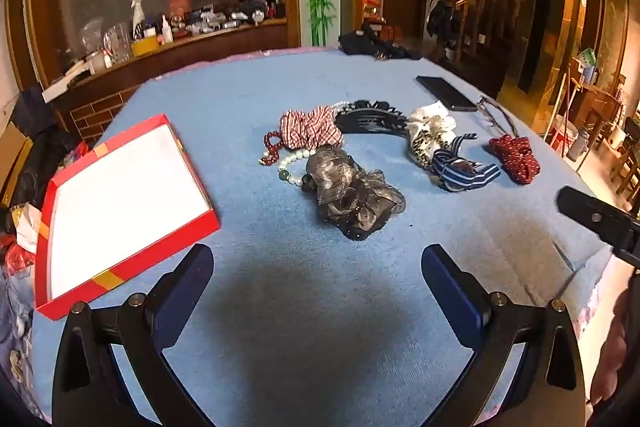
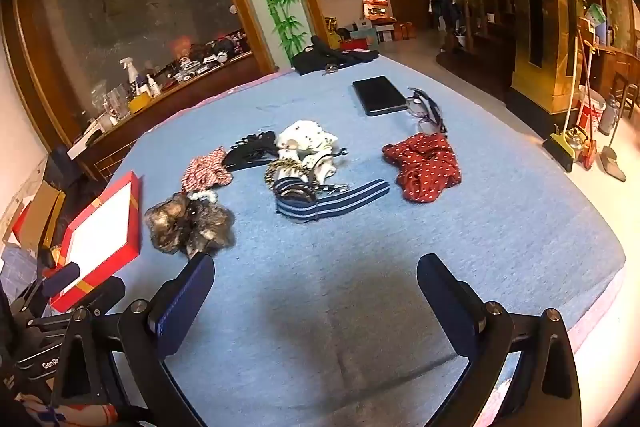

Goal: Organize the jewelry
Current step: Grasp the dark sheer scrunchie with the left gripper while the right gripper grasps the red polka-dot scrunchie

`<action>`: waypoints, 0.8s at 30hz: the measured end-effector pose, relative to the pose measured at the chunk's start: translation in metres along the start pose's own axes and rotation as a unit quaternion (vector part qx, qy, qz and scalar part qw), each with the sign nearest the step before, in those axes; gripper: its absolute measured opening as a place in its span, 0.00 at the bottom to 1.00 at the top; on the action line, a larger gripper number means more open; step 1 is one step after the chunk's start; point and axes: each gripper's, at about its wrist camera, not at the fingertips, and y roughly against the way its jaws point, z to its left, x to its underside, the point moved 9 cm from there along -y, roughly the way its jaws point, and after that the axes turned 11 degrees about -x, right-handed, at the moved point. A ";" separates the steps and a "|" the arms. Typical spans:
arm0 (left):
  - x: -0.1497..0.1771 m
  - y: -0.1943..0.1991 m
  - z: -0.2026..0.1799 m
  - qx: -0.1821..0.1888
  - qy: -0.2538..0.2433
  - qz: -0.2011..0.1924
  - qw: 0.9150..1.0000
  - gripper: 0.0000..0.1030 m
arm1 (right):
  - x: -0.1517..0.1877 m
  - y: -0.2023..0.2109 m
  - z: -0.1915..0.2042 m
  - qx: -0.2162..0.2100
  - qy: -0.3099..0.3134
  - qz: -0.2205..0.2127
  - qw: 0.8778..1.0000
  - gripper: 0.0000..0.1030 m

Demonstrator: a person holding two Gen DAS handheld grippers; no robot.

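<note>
Both grippers (image 1: 316,267) (image 2: 316,275) low, fingers apart.

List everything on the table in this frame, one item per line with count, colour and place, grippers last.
box: 1, red with white inside, table's left edge, nothing in it
gauzy scrunchie: 1, dark brown-grey, centre, nearest the grippers
checked scrunchie: 1, red and white, behind the gauzy one
bead bracelets: 2 at least, dark red and pale white-green, beside the checked scrunchie
hair claw: 1, black, centre rear
white scrunchie: 1, white
striped headband: 1, navy and white
dotted scrunchie: 1, red with white dots, right
phone: 1, black, far right
glasses: 1, dark frame, beside the phone
left gripper: open, empty
right gripper: open, empty
</note>
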 end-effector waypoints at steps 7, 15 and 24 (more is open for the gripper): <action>-0.016 -0.024 0.002 0.019 0.012 0.031 0.999 1.00 | -0.006 0.005 -0.033 0.015 -0.036 -0.012 0.999 1.00; -0.032 -0.057 0.007 0.064 0.068 0.071 0.993 1.00 | -0.010 0.009 -0.061 0.026 -0.051 -0.027 0.998 1.00; -0.040 -0.095 -0.029 0.070 0.031 0.095 0.993 0.60 | -0.009 0.012 -0.088 0.026 -0.079 -0.029 0.996 1.00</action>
